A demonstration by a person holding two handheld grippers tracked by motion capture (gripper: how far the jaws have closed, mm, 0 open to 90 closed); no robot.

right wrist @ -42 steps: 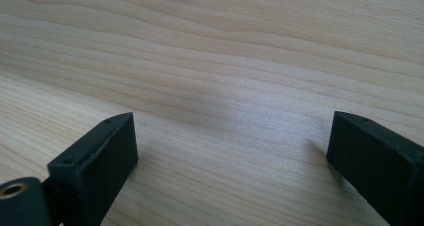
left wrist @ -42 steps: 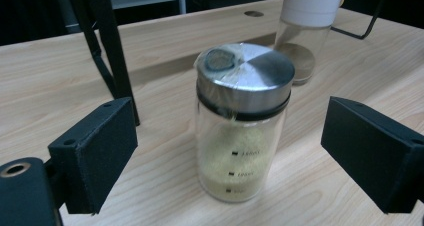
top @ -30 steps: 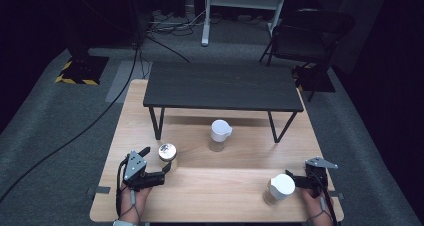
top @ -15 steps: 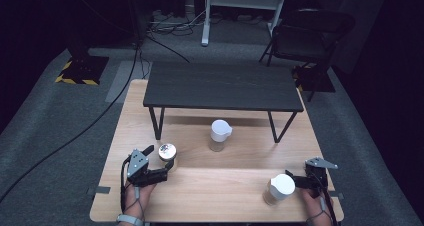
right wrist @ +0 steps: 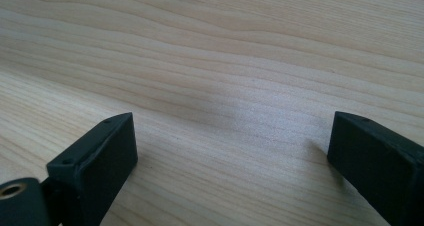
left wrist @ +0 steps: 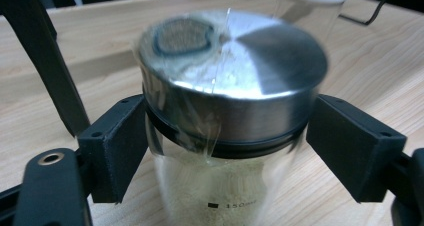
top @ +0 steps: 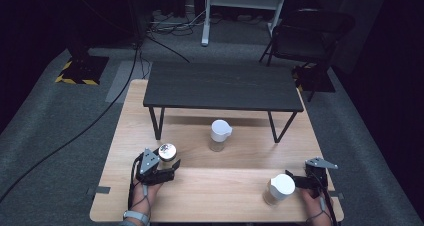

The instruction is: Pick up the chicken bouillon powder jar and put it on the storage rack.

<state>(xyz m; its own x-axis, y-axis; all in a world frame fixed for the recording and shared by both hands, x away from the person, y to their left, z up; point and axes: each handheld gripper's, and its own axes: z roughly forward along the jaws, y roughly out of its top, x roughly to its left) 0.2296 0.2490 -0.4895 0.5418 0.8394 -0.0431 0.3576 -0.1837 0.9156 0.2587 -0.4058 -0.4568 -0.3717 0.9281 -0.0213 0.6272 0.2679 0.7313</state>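
A glass jar with a steel lid (left wrist: 230, 81) stands between the black jaws of my left gripper (left wrist: 225, 151), one jaw against each side just below the lid. It holds pale powder and looks blurred. In the high view this jar (top: 167, 152) is at the front left of the wooden table, with the left gripper (top: 169, 162) shut on it. At the front right, my right gripper (top: 299, 182) lies just right of a white-lidded jar (top: 279, 188). Its jaws are wide apart over bare wood in the right gripper view (right wrist: 232, 151).
A second white-lidded jar (top: 220, 133) stands mid-table, in front of a low black table (top: 222, 86) that sits on the wooden top (top: 220, 196). Its black leg (left wrist: 45, 51) is close on the left in the left gripper view. Cables and a chair lie on the floor beyond.
My left gripper has slid forward until its jaws came around the steel-lidded jar. The right gripper and both white-lidded jars have stayed put.
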